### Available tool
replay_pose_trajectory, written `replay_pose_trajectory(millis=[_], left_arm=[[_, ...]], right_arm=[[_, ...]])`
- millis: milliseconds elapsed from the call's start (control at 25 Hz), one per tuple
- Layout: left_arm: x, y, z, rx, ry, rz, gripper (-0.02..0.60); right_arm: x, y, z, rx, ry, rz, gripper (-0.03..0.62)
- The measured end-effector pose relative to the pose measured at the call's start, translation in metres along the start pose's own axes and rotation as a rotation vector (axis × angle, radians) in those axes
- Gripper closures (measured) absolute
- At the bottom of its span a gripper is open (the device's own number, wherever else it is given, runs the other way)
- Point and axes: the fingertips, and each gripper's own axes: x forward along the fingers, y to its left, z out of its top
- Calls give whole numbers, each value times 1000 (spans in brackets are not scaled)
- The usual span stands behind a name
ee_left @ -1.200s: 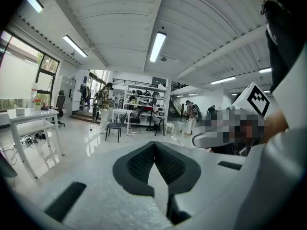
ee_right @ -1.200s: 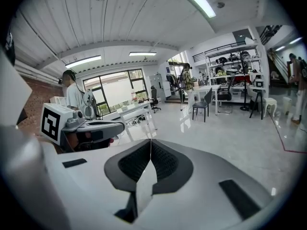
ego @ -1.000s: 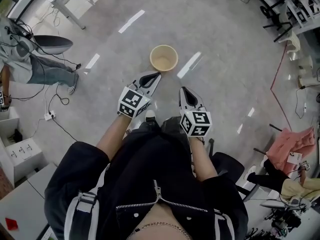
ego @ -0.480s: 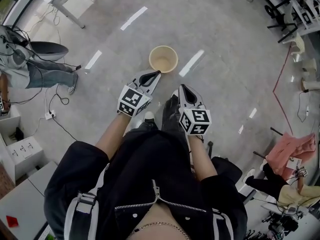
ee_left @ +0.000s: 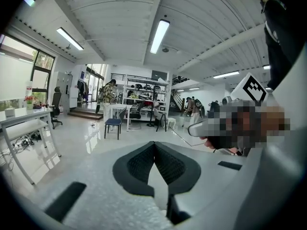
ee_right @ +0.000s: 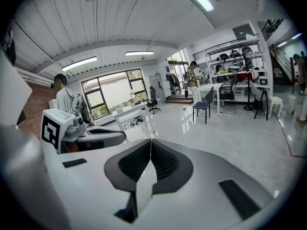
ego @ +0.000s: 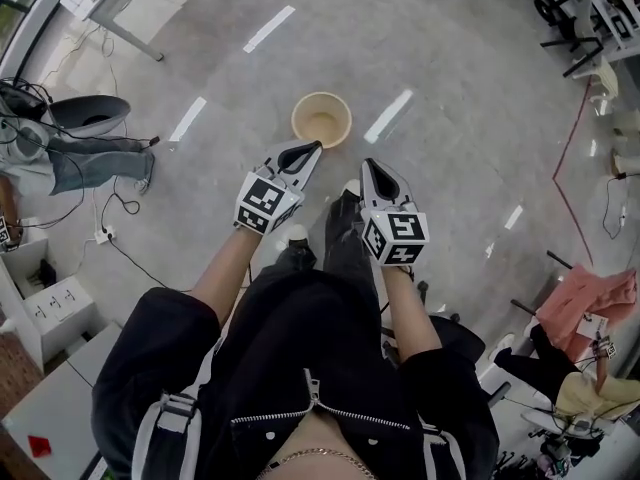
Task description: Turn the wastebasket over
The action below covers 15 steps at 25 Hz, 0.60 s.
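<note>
A beige round wastebasket (ego: 321, 119) stands upright on the grey floor, its opening facing up, in the head view. My left gripper (ego: 314, 149) is held just below the basket's near rim, shut and with nothing in it. My right gripper (ego: 366, 165) is a little right of and below the basket, also shut and holding nothing. In the left gripper view the dark pads (ee_left: 139, 164) meet with nothing between them, and the same goes for the pads (ee_right: 165, 163) in the right gripper view. Neither gripper view shows the basket.
A person sits on the floor (ego: 85, 158) at the left beside an office chair (ego: 88, 115), with cables and a power strip (ego: 99, 235) nearby. A table (ego: 120, 13) stands at the top left. A pink cloth (ego: 590, 298) and clutter lie at the right.
The person holding the grippers has stepped forward: the floor and seated person slid down the view, a leg came out between the grippers. Both grippers stay shut, slightly nearer the basket.
</note>
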Motion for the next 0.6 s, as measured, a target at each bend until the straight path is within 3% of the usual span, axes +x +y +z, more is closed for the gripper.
replay_pose_trajectory(millis=[320, 600], left_arm=[[49, 6, -16, 27, 16, -11, 577], [94, 29, -64, 47, 14, -6, 577]], right_arm=[[19, -38, 0, 0, -15, 11, 583], [69, -92, -37, -18, -22, -11, 583]])
